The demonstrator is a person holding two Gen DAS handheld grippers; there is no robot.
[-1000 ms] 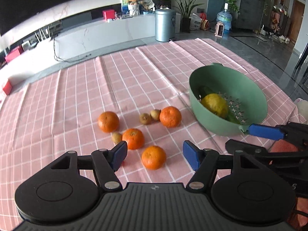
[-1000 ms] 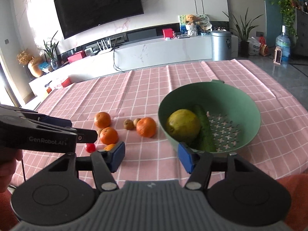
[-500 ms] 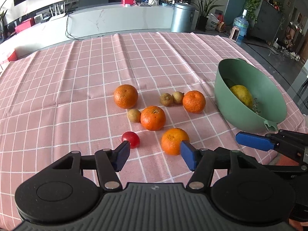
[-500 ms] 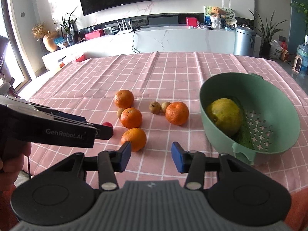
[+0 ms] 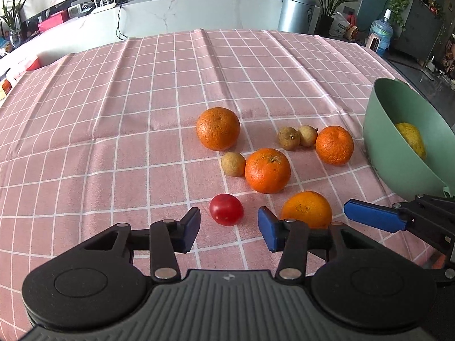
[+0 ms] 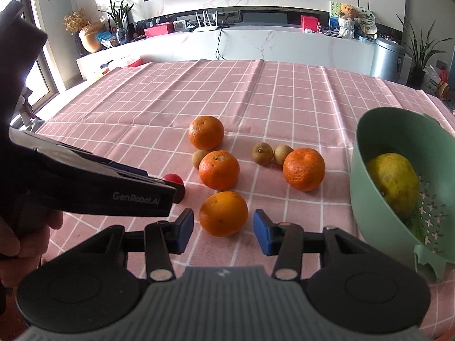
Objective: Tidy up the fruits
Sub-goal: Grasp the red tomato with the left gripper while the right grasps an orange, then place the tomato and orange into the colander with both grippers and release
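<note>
Four oranges sit loose on the pink checked tablecloth (image 5: 142, 113), w/ three small brown fruits and a red tomato (image 5: 226, 209) among them; green bowl (image 6: 369, 153) stands to the right holding a big yellow fruit (image 6: 394, 182).

Left wrist view shows the tomato whole, just ahead of the left gripper (image 5: 229, 228), and the right gripper's blue pad (image 5: 372, 218) poking in from the right. Right wrist view instead shows the bowl's inside: perforated bottom and a sliver of something green under the yellow fruit, too little visible to name. It also shows the left gripper body from the side, and part of a hand (image 6: 17, 244) holding it at the left edge.

Tomato in right view is mostly hidden behind the left gripper. Bowl is cut off by the frame edge in left view. Nearest orange (image 5: 307, 209) is partly covered by the left gripper's right finger in left view.

Both grippers tilt downward toward the table. Left gripper: jaws closing, not touching anything, tomato just beyond the tips. Right gripper (image 6: 223, 231): fingers apart, nearest orange (image 6: 223, 213) just ahead of the gap, no contact.
</note>
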